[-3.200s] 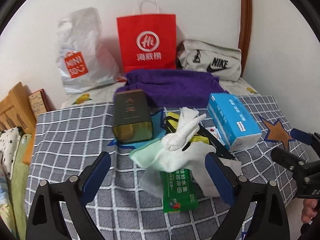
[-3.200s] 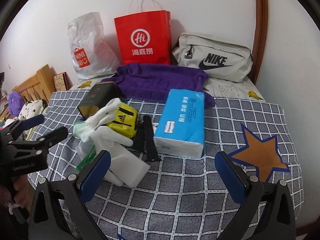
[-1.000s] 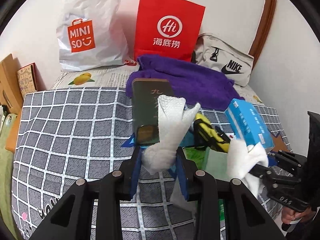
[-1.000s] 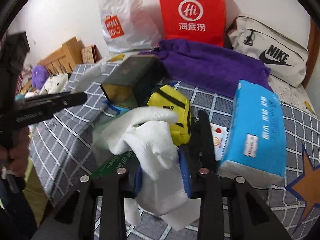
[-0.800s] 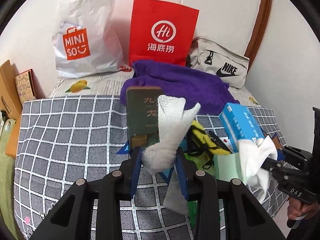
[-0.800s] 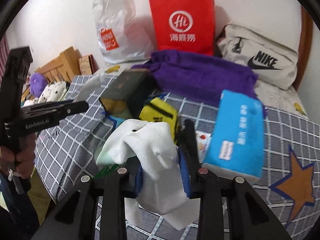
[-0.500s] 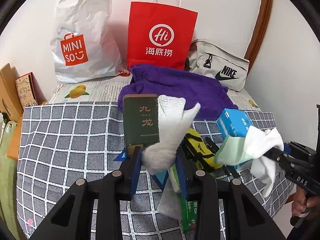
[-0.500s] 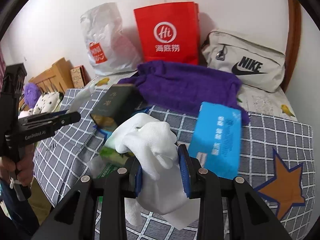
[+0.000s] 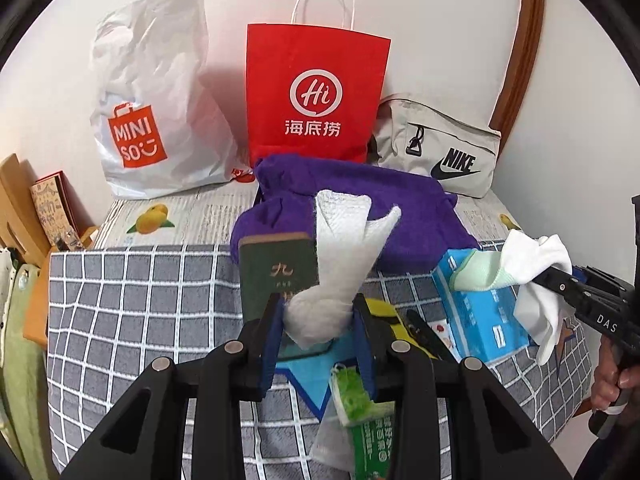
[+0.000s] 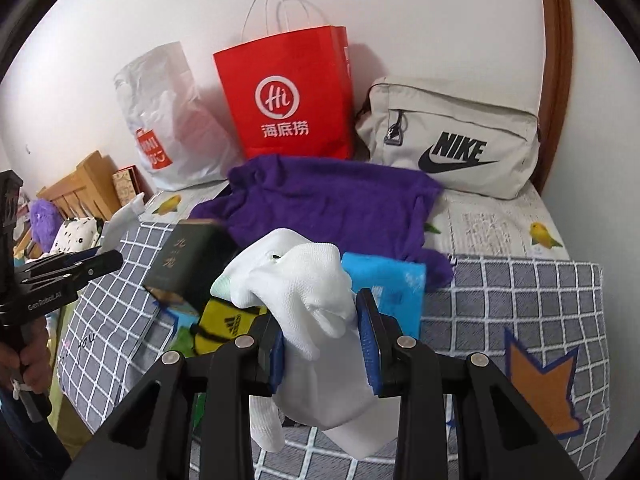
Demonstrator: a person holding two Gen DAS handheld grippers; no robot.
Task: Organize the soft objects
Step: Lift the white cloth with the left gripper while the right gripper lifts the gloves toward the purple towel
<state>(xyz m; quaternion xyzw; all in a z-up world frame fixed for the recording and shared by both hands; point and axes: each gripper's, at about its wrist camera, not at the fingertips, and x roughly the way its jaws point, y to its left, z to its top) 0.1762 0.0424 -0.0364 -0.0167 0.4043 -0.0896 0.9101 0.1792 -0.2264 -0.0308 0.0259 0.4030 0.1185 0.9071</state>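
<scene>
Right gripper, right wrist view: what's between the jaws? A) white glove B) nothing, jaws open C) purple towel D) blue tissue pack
A. The right gripper is closed on a white glove, its blue pads pressing the fabric from both sides; the blue tissue pack and purple towel lie behind on the bed.

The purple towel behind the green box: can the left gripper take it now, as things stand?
Probably not. The left gripper is already shut on a white glove, so its jaws are occupied, though the purple towel lies uncovered.
</scene>
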